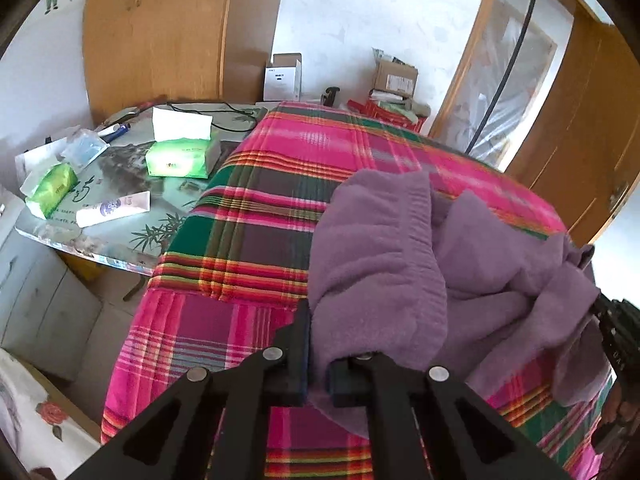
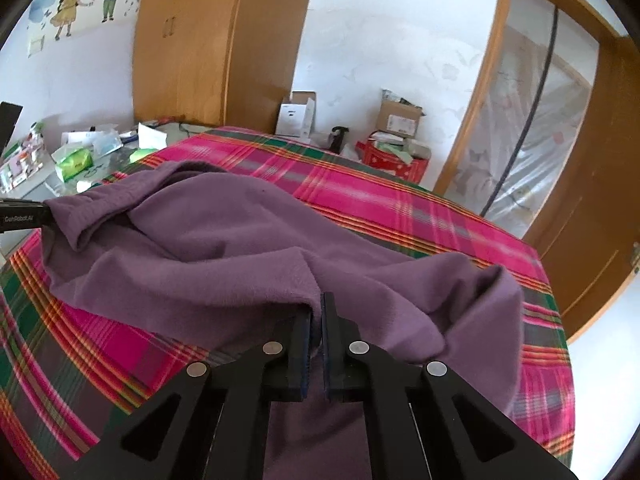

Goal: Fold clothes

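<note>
One purple garment (image 2: 224, 240) lies on the plaid bed (image 2: 400, 200), and two grippers pinch it. The left gripper (image 1: 318, 360) grips one edge; the right gripper (image 2: 316, 344) grips another fold. The garment stretches from left to right between them. Two green tissue packs (image 1: 180, 158) sit on the table (image 1: 120, 216) at left. A wooden wardrobe (image 2: 192, 40) stands behind.

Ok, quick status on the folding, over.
Left tongs shut on purple garment. Right tongs shut on it too. Garment bunched, partly lifted off the plaid bedspread. Nothing in the way.
</note>
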